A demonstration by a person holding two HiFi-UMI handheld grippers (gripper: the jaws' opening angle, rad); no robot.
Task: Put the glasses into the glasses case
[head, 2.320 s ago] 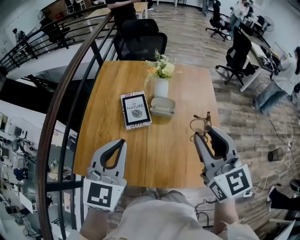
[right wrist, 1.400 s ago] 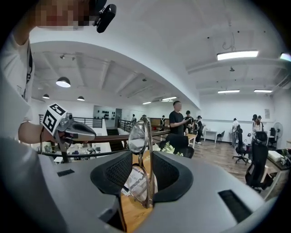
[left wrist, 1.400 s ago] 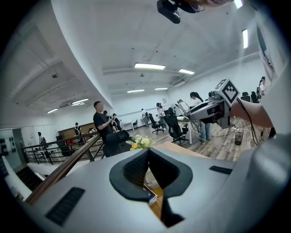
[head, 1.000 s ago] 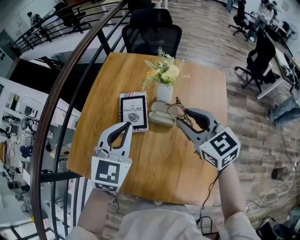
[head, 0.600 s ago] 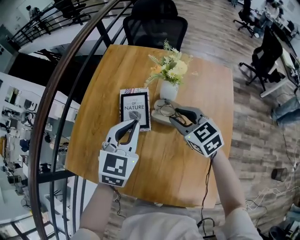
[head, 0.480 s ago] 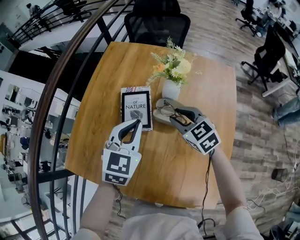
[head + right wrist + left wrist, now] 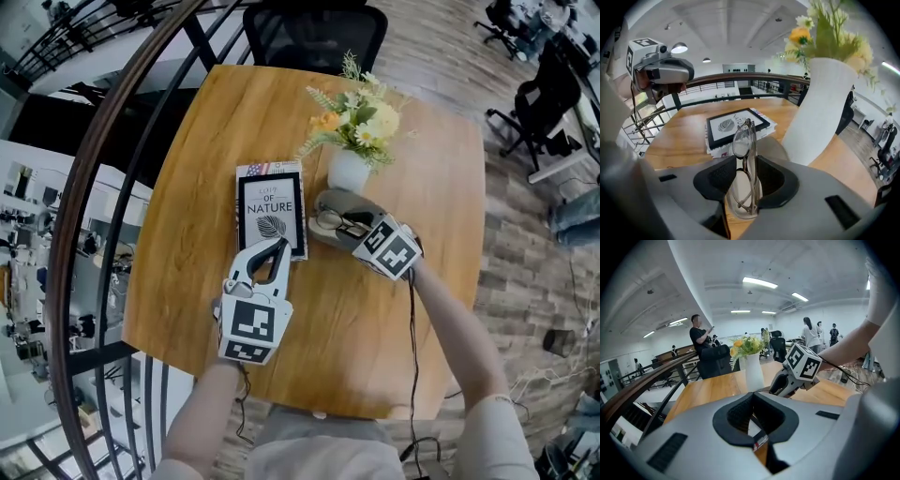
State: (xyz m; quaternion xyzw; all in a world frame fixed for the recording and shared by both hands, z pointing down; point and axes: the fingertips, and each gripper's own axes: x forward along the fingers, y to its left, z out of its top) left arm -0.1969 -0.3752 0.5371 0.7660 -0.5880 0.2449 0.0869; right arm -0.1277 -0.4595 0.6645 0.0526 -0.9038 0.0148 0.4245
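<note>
The glasses (image 7: 744, 154), thin-framed with clear lenses, stand on edge between the pads of my right gripper (image 7: 746, 182), which is shut on them. Right under them lies the open grey glasses case (image 7: 774, 149); I cannot tell whether they touch it. In the head view the right gripper (image 7: 345, 226) holds the glasses (image 7: 330, 222) over the case (image 7: 345, 203), in front of the vase. My left gripper (image 7: 278, 247) is shut and empty, hovering at the book's near edge; its own view shows the jaws (image 7: 752, 411) closed on nothing.
A white vase (image 7: 349, 172) with flowers stands just behind the case. A book (image 7: 271, 207) lies to the case's left on the wooden table (image 7: 187, 244). A dark railing (image 7: 103, 187) curves along the table's left side. An office chair (image 7: 314, 33) stands at the far edge.
My right gripper carried the glasses from near the table's right edge leftward to above the open case. The left gripper crept forward toward the book, staying shut.
</note>
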